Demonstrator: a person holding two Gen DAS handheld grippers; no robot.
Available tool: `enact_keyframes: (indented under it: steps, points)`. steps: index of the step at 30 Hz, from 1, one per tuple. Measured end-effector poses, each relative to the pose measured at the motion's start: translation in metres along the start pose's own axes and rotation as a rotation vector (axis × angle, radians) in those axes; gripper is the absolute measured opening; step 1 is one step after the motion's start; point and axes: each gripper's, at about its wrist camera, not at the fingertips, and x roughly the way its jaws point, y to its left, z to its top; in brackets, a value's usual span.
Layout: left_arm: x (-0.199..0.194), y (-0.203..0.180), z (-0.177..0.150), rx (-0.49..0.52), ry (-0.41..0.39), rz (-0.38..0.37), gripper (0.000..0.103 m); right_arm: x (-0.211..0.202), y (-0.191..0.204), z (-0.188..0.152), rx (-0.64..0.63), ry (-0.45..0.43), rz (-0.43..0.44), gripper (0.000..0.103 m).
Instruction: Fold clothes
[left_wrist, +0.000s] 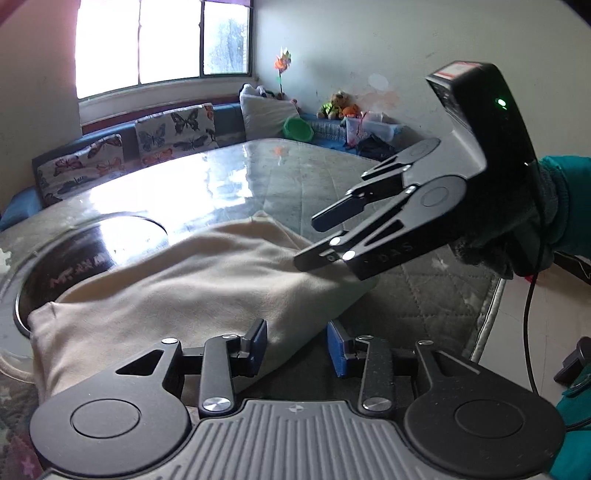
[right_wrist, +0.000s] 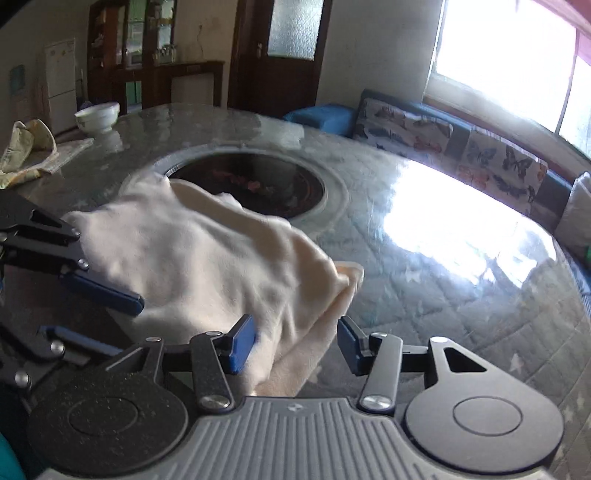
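Spread left gripper (left_wrist: 295, 349) and right gripper (right_wrist: 297, 345) straddle a soft, limp cream garment (left_wrist: 192, 280) on the glass worktop (left_wrist: 229, 177), best pinched at its folded edge.

Blown-out window (left_wrist: 162, 40) glare, fisheye edges

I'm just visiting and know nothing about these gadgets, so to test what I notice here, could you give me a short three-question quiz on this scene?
1. True or false: the left gripper is clamped shut on the cream cloth.
2. What does the far end of the cloth lie over? A) the white bowl B) the round dark opening in the table C) the butterfly cushions
3. Fill in: the right gripper has its blue pads ____, with a fold of cloth between them.

Key: 1 false, it is open; 2 B; 3 apart, open.
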Motion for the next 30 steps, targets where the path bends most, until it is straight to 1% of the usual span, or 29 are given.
enact_keyframes:
  steps: [4, 7, 12, 13, 15, 16, 20, 23, 27, 30]
  points:
    - [-0.008, 0.014, 0.01, -0.033, -0.046, 0.067, 0.039, -0.004, 0.011, 0.013, -0.018, -0.066, 0.032, 0.051]
    - [-0.004, 0.026, 0.008, -0.072, -0.027, 0.104, 0.037, 0.005, 0.02, 0.016, -0.026, -0.066, 0.056, 0.051]
    - [-0.005, 0.024, -0.009, -0.072, 0.008, 0.093, 0.037, 0.005, 0.032, 0.003, -0.063, -0.038, 0.06, 0.052]
    - [-0.006, 0.023, -0.012, -0.071, 0.015, 0.091, 0.037, 0.003, 0.034, -0.002, -0.075, -0.038, 0.051, 0.053]
    - [-0.008, 0.023, -0.016, -0.076, 0.013, 0.088, 0.037, -0.001, 0.039, -0.011, -0.102, -0.059, 0.029, 0.057]
    - [-0.01, 0.023, -0.017, -0.079, 0.011, 0.087, 0.037, -0.004, 0.042, -0.017, -0.115, -0.066, 0.018, 0.057]
    - [-0.015, 0.024, -0.022, -0.093, 0.001, 0.085, 0.038, -0.011, 0.045, -0.023, -0.131, -0.051, 0.013, 0.06]
    - [-0.022, 0.027, -0.023, -0.108, -0.006, 0.089, 0.038, -0.016, 0.047, -0.018, -0.15, -0.055, 0.024, 0.06]
    - [-0.033, 0.039, -0.026, -0.156, -0.02, 0.126, 0.039, -0.019, 0.053, -0.001, -0.182, -0.121, 0.011, 0.067]
    - [-0.038, 0.049, -0.031, -0.196, -0.024, 0.158, 0.039, -0.006, 0.059, 0.011, -0.201, -0.149, -0.003, 0.069]
